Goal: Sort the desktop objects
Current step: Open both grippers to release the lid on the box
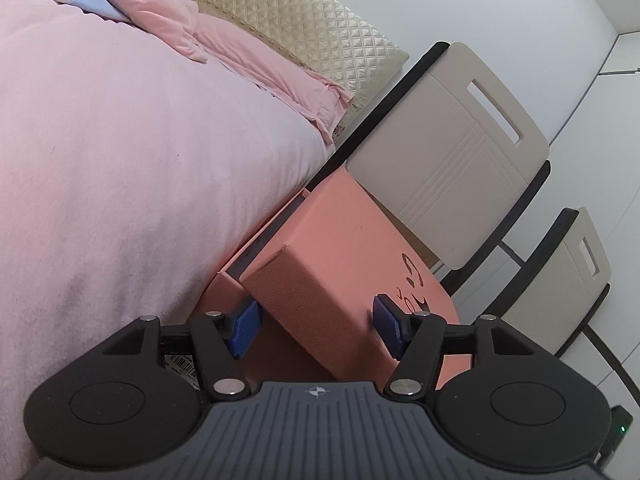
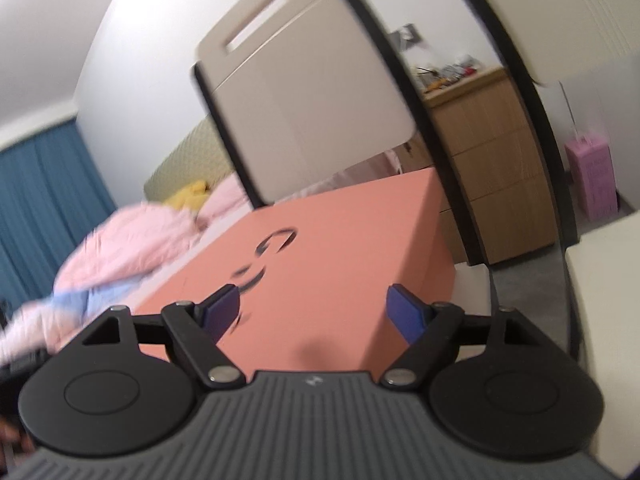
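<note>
A salmon-pink cardboard box (image 1: 340,264) with a black printed logo stands tilted beside the bed, its lid part raised over the base. My left gripper (image 1: 316,328) is open, its blue pads on either side of the lid's near end without closing on it. In the right wrist view the same box (image 2: 340,252) fills the middle, top face and logo toward me. My right gripper (image 2: 316,314) is open, just above the box's near edge, holding nothing. The right view is motion-blurred.
A bed with a pink cover (image 1: 120,160) and pillows lies left of the box. Two beige chairs with black frames (image 1: 452,144) stand right behind it. A wooden drawer unit (image 2: 488,168), a pink carton (image 2: 592,176) and a blue curtain (image 2: 44,200) are further off.
</note>
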Tool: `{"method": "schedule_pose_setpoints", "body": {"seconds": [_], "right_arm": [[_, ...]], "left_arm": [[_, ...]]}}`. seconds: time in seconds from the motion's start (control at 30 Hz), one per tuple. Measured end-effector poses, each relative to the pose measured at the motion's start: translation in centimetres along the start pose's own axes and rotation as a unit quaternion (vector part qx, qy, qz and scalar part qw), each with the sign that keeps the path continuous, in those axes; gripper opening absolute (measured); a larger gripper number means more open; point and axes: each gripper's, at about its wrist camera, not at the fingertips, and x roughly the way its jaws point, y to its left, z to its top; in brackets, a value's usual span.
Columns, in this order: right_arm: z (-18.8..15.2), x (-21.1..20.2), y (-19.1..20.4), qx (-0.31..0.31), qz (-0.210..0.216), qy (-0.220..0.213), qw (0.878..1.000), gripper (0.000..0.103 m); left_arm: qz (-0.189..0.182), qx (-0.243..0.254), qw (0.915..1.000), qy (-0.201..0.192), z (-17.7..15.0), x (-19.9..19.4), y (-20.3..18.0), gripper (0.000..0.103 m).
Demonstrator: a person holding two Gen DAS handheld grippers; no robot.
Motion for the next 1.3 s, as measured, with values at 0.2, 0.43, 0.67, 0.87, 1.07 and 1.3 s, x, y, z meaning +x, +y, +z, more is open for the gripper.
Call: {"method": "schedule_pose_setpoints", "body": {"seconds": [0.2, 0.43, 0.67, 0.87, 1.07, 1.3], "right_arm": [[-2.6, -1.9, 1.3, -0.028, -0.008, 0.045, 0.999, 0.088], [-3.6, -2.6, 2.2, -0.02, 0.012, 0.072, 0.997, 0.088], [-4.1, -2.8, 3.6, -0.035, 0.014, 0.073, 0.997, 0.087], [-4.3, -2.1, 4.7, -0.054, -0.009, 0.061, 0.997, 0.084], [-3.8, -1.3, 4.5, -0.04, -0.026, 0.052, 0.998, 0.079], [-3.7, -1.2, 4.0, -0.028, -0.023, 0.056, 0.998, 0.08]], "left_arm": [[0.003, 0.002, 1.0, -0.001, 0.0, 0.1, -0.2, 0.066], [0.01, 0.007, 0.9999, -0.01, -0.3, -0.2, -0.4, 0.067], [0.035, 0.028, 0.998, -0.044, -0.7, -0.8, -1.2, 0.067], [0.072, 0.061, 0.9865, -0.133, -1.2, -2.4, -2.1, 0.072], [0.086, 0.084, 0.9862, -0.114, -1.0, -1.0, -2.6, 0.072], [0.116, 0.122, 0.9834, -0.069, -1.3, 1.1, -3.2, 0.072]]}}
